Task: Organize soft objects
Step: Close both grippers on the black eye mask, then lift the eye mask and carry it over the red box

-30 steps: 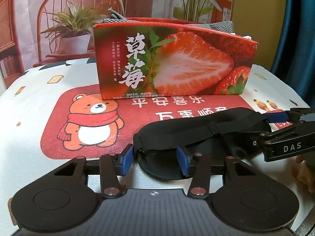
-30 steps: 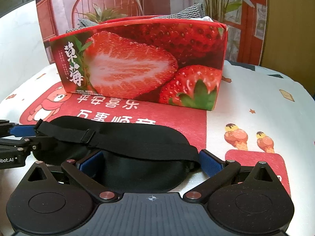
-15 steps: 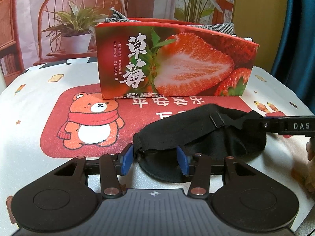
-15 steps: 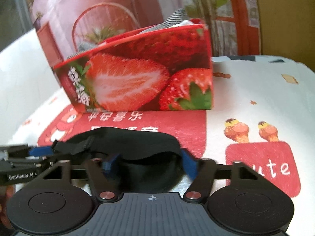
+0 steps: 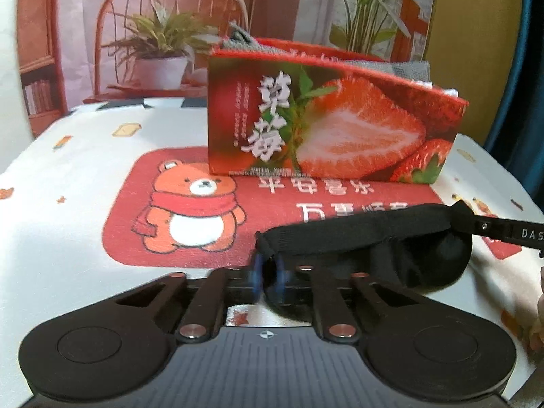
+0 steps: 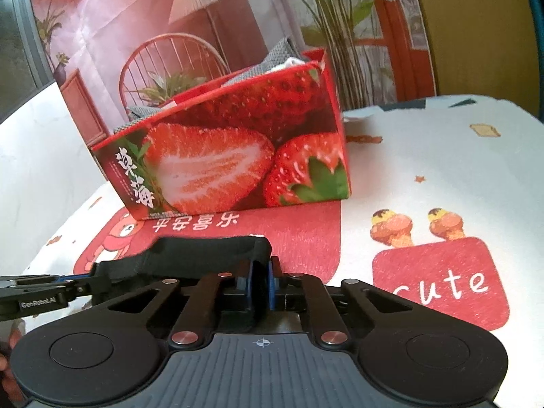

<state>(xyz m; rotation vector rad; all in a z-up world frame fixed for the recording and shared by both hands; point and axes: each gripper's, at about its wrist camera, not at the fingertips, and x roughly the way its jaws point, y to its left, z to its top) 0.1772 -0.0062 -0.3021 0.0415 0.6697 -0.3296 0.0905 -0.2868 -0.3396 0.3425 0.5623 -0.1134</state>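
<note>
My left gripper (image 5: 267, 277) and right gripper (image 6: 261, 284), jaws just closed, each pinch one end of the black sleep mask (image 5: 367, 238) near the table's front edge, just short of the strawberry box (image 5: 333, 125) mid-table. It looks light and limp; I judge it will sag unless held at both ends.

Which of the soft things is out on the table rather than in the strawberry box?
The black eye mask: it lies before the box, while the grey cloth pokes from inside.
</note>
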